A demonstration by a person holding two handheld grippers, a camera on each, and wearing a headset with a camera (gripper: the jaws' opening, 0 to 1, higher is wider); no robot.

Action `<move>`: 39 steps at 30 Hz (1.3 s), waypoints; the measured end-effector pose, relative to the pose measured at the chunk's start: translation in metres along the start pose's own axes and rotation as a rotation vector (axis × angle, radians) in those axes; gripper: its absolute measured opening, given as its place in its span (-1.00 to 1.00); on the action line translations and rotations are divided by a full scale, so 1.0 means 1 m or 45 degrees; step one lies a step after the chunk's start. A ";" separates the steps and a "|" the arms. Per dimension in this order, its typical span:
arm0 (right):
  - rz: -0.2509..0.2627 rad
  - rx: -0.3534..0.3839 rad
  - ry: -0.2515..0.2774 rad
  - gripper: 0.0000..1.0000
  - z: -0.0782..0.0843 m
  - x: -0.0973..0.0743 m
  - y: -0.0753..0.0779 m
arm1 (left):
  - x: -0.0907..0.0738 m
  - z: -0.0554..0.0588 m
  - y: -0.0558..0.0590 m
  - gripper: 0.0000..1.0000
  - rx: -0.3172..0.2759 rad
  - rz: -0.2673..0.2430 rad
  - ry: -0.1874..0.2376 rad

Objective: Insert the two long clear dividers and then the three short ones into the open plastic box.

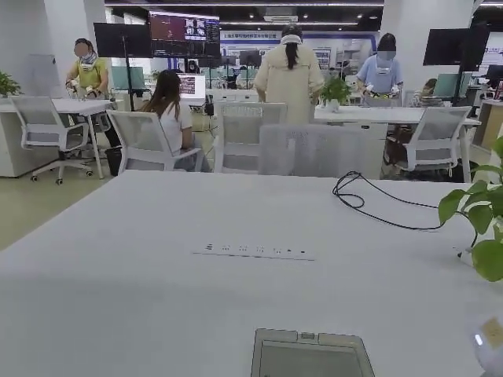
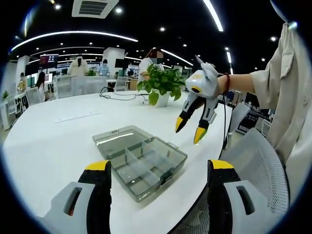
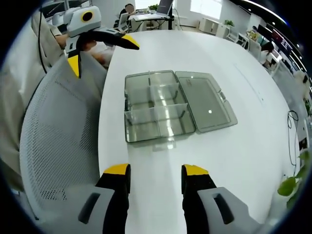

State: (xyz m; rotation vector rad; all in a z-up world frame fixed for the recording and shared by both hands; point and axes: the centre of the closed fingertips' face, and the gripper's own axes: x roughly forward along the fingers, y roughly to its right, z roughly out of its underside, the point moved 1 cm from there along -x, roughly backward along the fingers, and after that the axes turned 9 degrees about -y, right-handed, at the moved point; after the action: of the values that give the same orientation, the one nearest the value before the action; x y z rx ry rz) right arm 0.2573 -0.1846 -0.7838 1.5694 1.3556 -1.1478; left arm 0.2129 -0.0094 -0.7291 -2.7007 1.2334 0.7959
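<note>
With left tongs and right tongs open and empty, I see the box just ahead of both, clear dividers apparently standing inside: light, slick, brittle, I judge, best pinched at their top edges.

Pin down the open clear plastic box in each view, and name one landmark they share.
Head view: clear plastic box at the bottom edge, right of centre, cut off.
Left gripper view: box at the centre.
Right gripper view: box just above centre, lid lying flat.
Shared landmark: green leafy plant.
</note>
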 end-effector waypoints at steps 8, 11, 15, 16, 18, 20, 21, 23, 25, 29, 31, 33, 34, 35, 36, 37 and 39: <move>0.016 0.022 -0.061 -0.12 0.036 -0.002 0.003 | 0.000 0.000 0.000 0.63 -0.005 -0.007 -0.005; 0.018 0.016 -0.084 -0.12 0.049 -0.002 0.003 | 0.000 0.002 0.000 0.63 -0.007 -0.009 -0.012; 0.020 0.009 -0.118 -0.11 0.068 -0.001 0.004 | -0.001 0.002 -0.001 0.61 -0.015 -0.016 -0.012; 0.020 0.008 -0.122 -0.11 0.072 0.000 0.005 | -0.001 0.002 -0.001 0.61 -0.018 -0.017 -0.012; 0.023 0.006 -0.138 -0.11 0.080 0.001 0.005 | -0.001 0.002 -0.001 0.60 -0.018 -0.019 -0.017; 0.027 -0.006 -0.162 -0.11 0.090 0.002 0.006 | -0.001 0.002 -0.001 0.61 -0.016 -0.020 -0.016; 0.031 -0.009 -0.171 -0.11 0.093 0.002 0.006 | -0.001 0.002 -0.001 0.60 -0.019 -0.020 -0.015; 0.037 -0.021 -0.199 -0.11 0.103 0.004 0.008 | -0.001 0.002 -0.001 0.59 -0.021 -0.019 -0.019; 0.040 -0.023 -0.228 -0.11 0.111 0.005 0.009 | -0.001 0.003 -0.001 0.59 -0.021 -0.020 -0.022; 0.044 -0.053 -0.291 -0.11 0.128 0.010 0.012 | 0.000 0.002 0.000 0.58 -0.019 -0.017 -0.024; 0.046 -0.088 -0.315 -0.12 0.133 0.012 0.012 | 0.000 0.002 0.000 0.57 -0.020 -0.017 -0.026; 0.048 -0.092 -0.348 -0.12 0.140 0.015 0.014 | 0.001 0.003 0.000 0.57 -0.021 -0.017 -0.029; 0.048 -0.114 -0.373 -0.12 0.144 0.017 0.015 | 0.001 0.003 0.000 0.57 -0.019 -0.019 -0.029; 0.048 -0.125 -0.380 -0.13 0.145 0.017 0.015 | 0.000 0.003 0.000 0.56 -0.018 -0.019 -0.031; 0.047 -0.125 -0.380 -0.13 0.145 0.018 0.015 | 0.000 0.003 0.001 0.56 -0.018 -0.019 -0.032; 0.043 -0.127 -0.377 -0.14 0.144 0.018 0.015 | 0.000 0.003 0.001 0.56 -0.019 -0.020 -0.033; 0.038 -0.121 -0.366 -0.15 0.143 0.018 0.016 | 0.000 0.003 0.000 0.56 -0.020 -0.022 -0.032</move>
State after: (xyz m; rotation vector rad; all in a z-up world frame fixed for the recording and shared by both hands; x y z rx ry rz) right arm 0.2518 -0.3152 -0.8455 1.2965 1.1747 -1.2199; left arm 0.2112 -0.0085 -0.7315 -2.7010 1.2025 0.8381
